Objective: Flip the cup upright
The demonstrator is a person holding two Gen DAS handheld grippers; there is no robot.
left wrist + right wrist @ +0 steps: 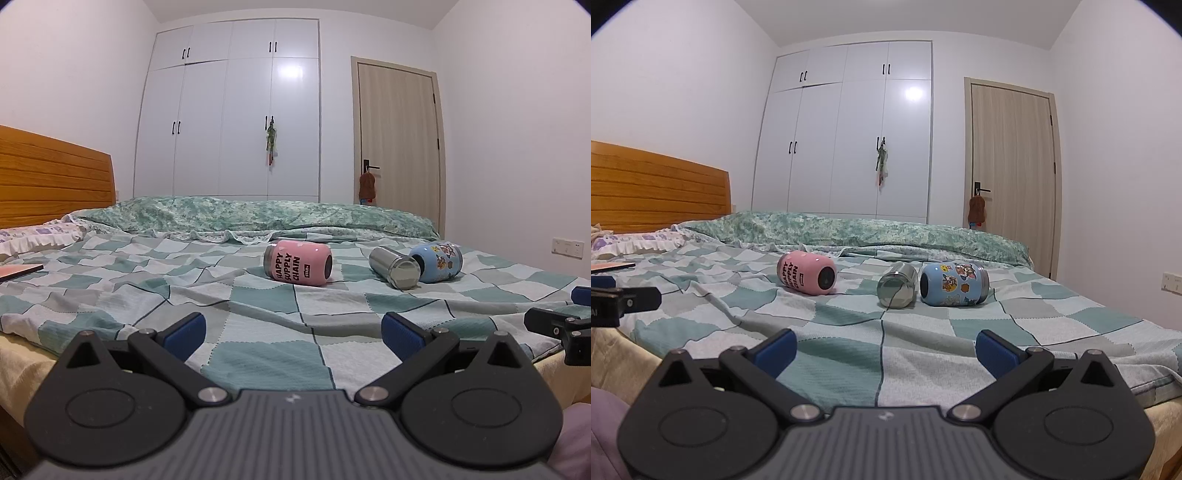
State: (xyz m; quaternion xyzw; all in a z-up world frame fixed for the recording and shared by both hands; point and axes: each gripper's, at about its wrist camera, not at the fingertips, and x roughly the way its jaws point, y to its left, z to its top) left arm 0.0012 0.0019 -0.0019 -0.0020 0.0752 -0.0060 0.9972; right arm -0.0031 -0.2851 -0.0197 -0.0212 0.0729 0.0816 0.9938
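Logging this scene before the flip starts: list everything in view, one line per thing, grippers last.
pink cup: 1, pink with black lettering, lying on its side, bed centre
steel cup: 1, silver, on its side, against the blue cup
blue cup: 1, light blue with cartoon stickers, on its side, rightmost
bedspread: 1, green-white check
quilt: 1, green, far edge
headboard: 1, wooden, left
wardrobe: 1, white
door: 1, beige
left gripper: 1, black, blue pads, open
right gripper: 1, same, open
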